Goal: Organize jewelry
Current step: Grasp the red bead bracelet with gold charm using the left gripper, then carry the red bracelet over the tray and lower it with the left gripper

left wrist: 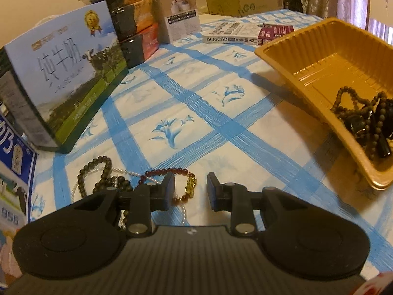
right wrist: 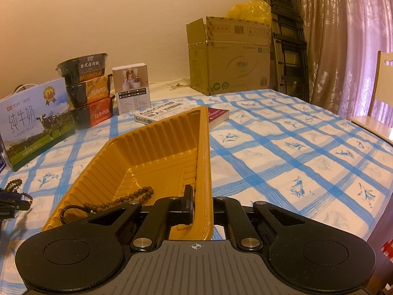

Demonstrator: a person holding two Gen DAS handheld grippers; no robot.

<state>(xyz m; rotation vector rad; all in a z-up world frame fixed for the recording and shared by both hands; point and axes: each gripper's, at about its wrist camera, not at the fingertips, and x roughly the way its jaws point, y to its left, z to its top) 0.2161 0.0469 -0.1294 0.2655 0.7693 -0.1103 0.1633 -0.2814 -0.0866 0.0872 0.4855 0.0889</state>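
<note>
Blue-check tablecloth (right wrist: 282,147), boxes far left, open room right.
We've left gripper (left wrist: 190,188) apart over bracelets (left wrist: 169,174); right gripper (right wrist: 202,205) clamped on tray (right wrist: 157,145) rim.

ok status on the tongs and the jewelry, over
Left tongs open, over red bracelet. Right tongs shut on tray wall. Brown beads in tray; dark beads on cloth. Nothing blocking.
</note>
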